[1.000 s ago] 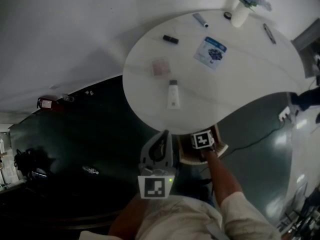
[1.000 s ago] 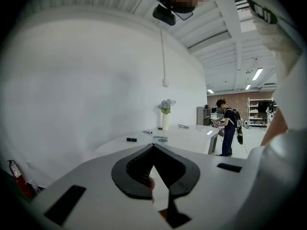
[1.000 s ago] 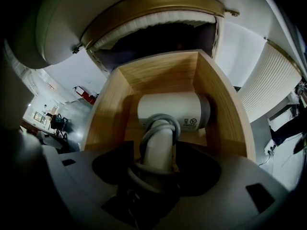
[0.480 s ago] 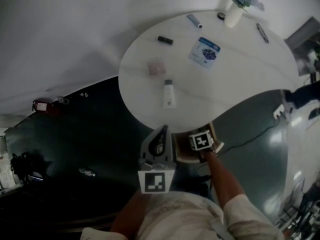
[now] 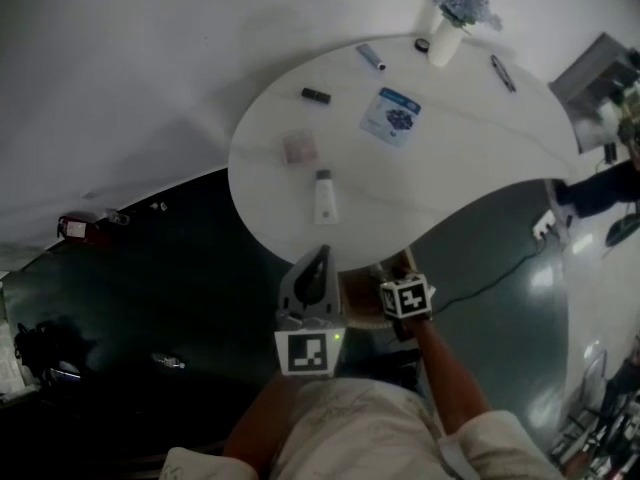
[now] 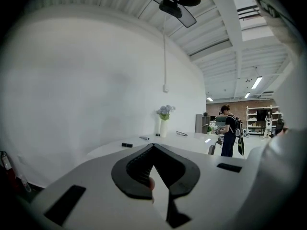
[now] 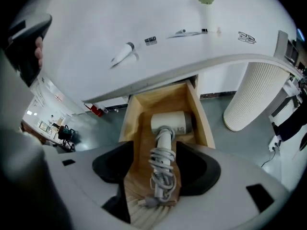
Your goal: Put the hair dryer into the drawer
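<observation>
**Dryer in the Drawer, Right Gripper Let Go**

Head view: a person stands at the edge of a white table (image 5: 470, 138). The left gripper (image 5: 321, 256) points at its rim. The right gripper (image 5: 404, 296) sits just beside it, over an open wooden drawer (image 5: 362, 300) under the tabletop. The dryer cannot be made out from here.

Left gripper view: the camera looks out across the tabletop into the room. The jaws meet at their tips and hold nothing.

Right gripper view: the camera looks down into the drawer, where the dryer (image 7: 166, 131) lies flat. Its head is toward the table and its cord (image 7: 162, 171) is wound round the handle. The jaws stand wide apart on either side of the handle and seem clear of it.

The placing looks done, and the release with it. What seems to remain is lifting the right gripper straight out without snagging the cord. If the drawer is to be closed, it then needs a push on its front edge.
</observation>
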The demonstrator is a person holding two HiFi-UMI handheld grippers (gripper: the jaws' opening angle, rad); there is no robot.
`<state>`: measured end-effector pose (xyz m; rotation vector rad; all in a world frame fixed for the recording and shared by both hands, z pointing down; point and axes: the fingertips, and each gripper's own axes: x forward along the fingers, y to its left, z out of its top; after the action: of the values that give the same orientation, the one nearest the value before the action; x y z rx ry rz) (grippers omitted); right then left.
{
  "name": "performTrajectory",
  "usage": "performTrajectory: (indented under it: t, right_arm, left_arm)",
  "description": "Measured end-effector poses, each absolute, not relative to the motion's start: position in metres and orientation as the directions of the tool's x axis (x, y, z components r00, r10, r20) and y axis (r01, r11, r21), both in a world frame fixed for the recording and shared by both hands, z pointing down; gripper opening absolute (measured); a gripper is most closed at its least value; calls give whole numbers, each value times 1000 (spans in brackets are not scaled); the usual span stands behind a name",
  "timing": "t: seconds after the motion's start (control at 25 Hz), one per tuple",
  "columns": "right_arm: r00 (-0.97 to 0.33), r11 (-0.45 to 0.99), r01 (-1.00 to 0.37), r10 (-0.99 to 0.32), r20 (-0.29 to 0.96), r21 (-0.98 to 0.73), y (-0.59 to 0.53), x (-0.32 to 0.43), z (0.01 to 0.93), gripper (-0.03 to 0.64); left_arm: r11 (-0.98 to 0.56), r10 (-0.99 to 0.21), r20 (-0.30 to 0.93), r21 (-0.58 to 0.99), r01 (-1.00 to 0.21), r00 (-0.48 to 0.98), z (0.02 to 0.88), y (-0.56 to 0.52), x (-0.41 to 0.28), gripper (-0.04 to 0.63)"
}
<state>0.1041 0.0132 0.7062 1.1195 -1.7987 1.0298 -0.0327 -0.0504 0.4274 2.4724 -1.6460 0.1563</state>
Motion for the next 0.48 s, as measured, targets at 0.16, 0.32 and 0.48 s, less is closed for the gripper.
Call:
performTrajectory:
  t: [0.16,0.32,0.48]
  right_arm:
    - [-349,285,-926,-386,854,-250,4,107,667,267]
    - [-376,284,-920,-446,812,-269,-8,111,629,267]
    - [-403,328,-909,-529,747,-258,-23,113,577,267]
  left_arm:
    - [-400,-898,164,84,-913,409,426,-51,-23,-5]
    - [-438,-885,148,54,-897,441,422,-51,-10,-5]
    - [-446,-881,138,78,-892,452,413,-53,-1,-5]
